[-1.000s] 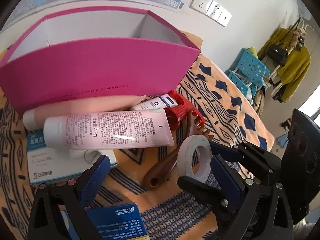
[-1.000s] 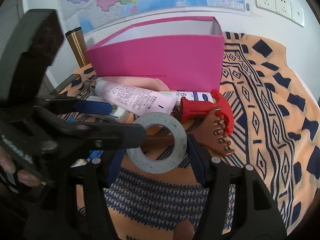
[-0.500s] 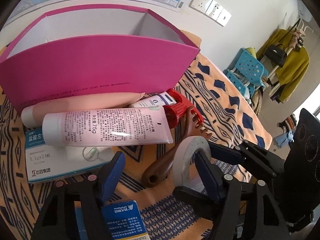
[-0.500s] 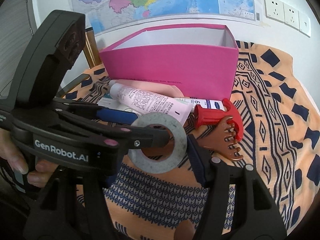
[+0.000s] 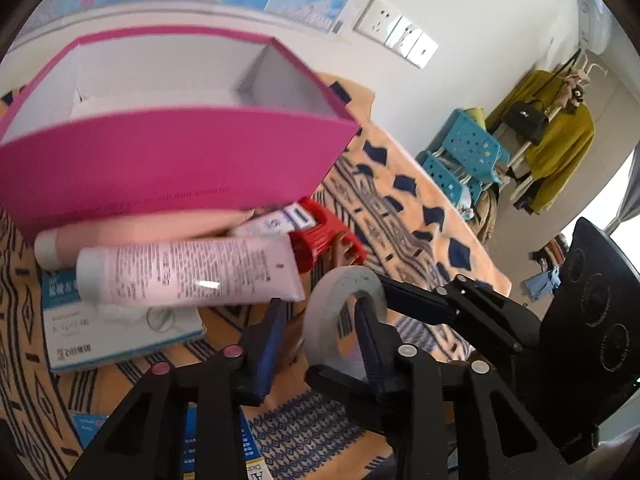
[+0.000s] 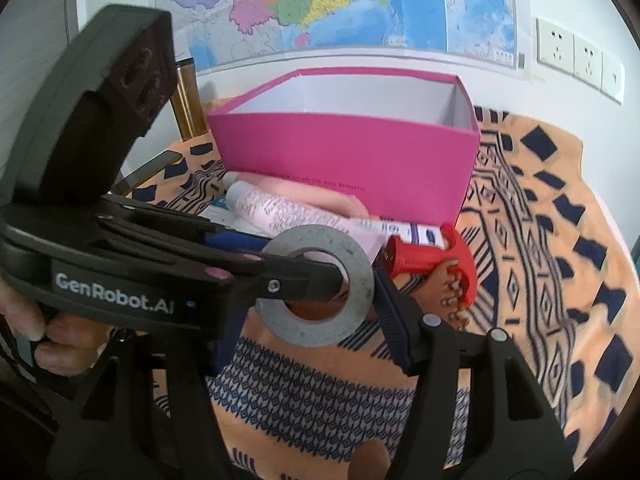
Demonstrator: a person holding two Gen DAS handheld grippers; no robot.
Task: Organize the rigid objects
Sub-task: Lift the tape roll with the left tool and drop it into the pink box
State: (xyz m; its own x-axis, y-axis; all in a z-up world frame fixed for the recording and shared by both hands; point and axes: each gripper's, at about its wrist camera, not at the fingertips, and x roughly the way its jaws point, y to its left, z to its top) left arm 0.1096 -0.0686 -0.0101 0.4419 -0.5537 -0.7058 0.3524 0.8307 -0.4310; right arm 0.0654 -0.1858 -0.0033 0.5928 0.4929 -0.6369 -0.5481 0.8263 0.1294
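While it lay lower a second ago, the grey ring-shaped tape roll (image 6: 316,286) now rides lifted above the patterned orange cloth (image 6: 540,264), clenched by the right gripper (image 6: 298,302); the left gripper (image 5: 320,336) has narrowed around the roll, grasp unclear, pink cardboard box (image 6: 344,160) ahead.

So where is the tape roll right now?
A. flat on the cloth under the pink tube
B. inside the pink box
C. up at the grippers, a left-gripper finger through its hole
C: the tape roll is up at the fingers, and the left gripper has one finger through its hole.
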